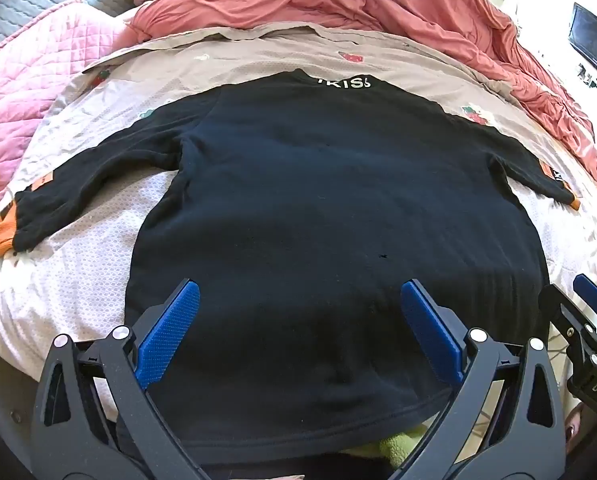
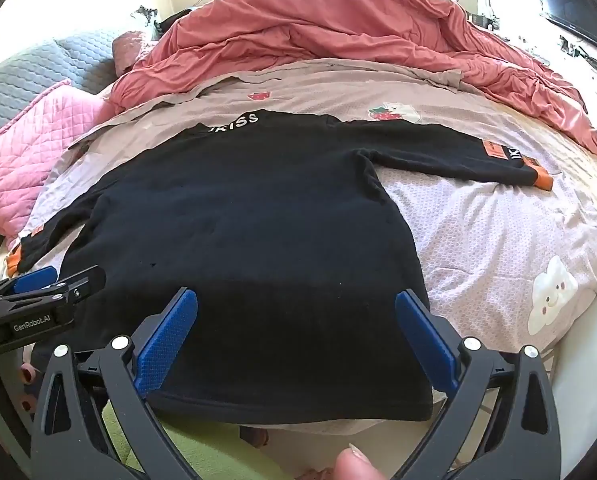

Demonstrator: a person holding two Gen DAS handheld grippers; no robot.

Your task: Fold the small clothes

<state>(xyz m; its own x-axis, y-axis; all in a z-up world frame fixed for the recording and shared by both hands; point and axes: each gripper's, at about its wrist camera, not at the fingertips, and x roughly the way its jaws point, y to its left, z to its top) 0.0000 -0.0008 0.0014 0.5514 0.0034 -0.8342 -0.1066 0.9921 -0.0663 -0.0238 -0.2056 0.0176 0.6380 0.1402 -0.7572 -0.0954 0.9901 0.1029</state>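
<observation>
A small black long-sleeved shirt (image 1: 318, 200) (image 2: 238, 220) lies flat on the bed, back up, both sleeves spread out, with orange cuffs and white lettering at the collar. My left gripper (image 1: 298, 300) hovers open above the shirt's lower hem, blue pads wide apart with nothing between them. My right gripper (image 2: 296, 308) is open too, over the hem's right part, near the bottom right corner. Each gripper shows at the edge of the other's view: the right gripper (image 1: 590, 320) and the left gripper (image 2: 46, 284).
The shirt rests on a pale patterned bedsheet (image 2: 478, 240) with a beige strawberry-print cover (image 1: 258, 56) behind it. A bunched red duvet (image 2: 338, 28) and a pink quilted pillow (image 1: 26, 92) lie at the back. A fingertip (image 2: 354, 468) and green fabric (image 2: 202, 456) show below the bed's edge.
</observation>
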